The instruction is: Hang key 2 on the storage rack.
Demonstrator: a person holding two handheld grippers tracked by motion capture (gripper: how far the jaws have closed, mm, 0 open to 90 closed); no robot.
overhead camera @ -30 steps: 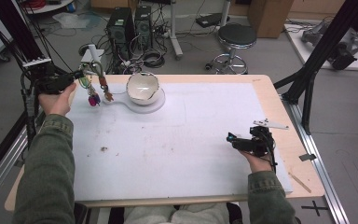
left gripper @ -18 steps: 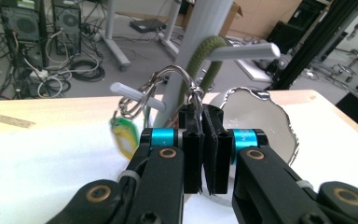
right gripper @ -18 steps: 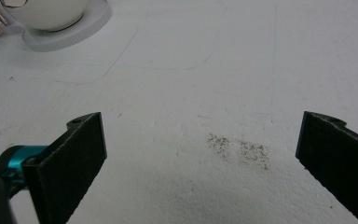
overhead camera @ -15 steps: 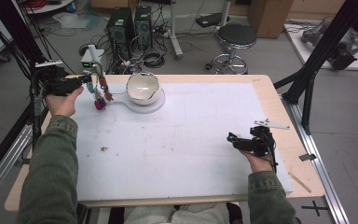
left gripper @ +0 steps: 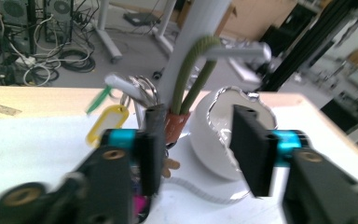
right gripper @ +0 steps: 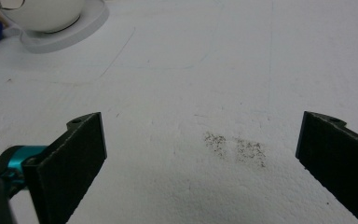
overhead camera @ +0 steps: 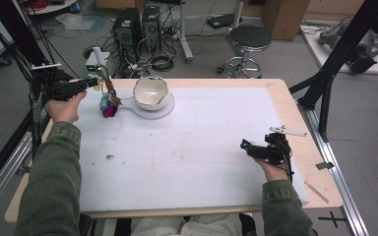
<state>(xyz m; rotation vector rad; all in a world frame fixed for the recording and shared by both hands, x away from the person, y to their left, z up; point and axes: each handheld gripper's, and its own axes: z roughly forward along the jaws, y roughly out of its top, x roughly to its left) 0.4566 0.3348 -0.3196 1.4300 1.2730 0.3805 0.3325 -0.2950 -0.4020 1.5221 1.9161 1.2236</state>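
Observation:
A bunch of keys with coloured tags [overhead camera: 109,104] hangs by a green cord loop [left gripper: 193,70] from a peg of a white stand [left gripper: 191,42] at the table's far left. My left gripper [overhead camera: 94,83] is level with the cord. Its jaws have just been opening, and the left gripper [left gripper: 200,144] now stands open. The cord's orange collar [left gripper: 175,126] lies just beyond the gap, untouched by the pads. A yellow tag [left gripper: 106,122] hangs to the left. My right gripper [overhead camera: 246,145] rests near the right edge, and the right gripper [right gripper: 200,149] is open over bare white mat.
A white bowl [overhead camera: 151,92] with a chipped rim sits on a round white base [overhead camera: 165,109] just right of the keys. The bowl [right gripper: 42,11] also appears at the top left of the right gripper view. A dark smudge [right gripper: 235,149] marks the mat.
The left jaws have parted and let go of the green cord, and the key bunch now hangs slightly farther right. Both hands have stayed where they were.

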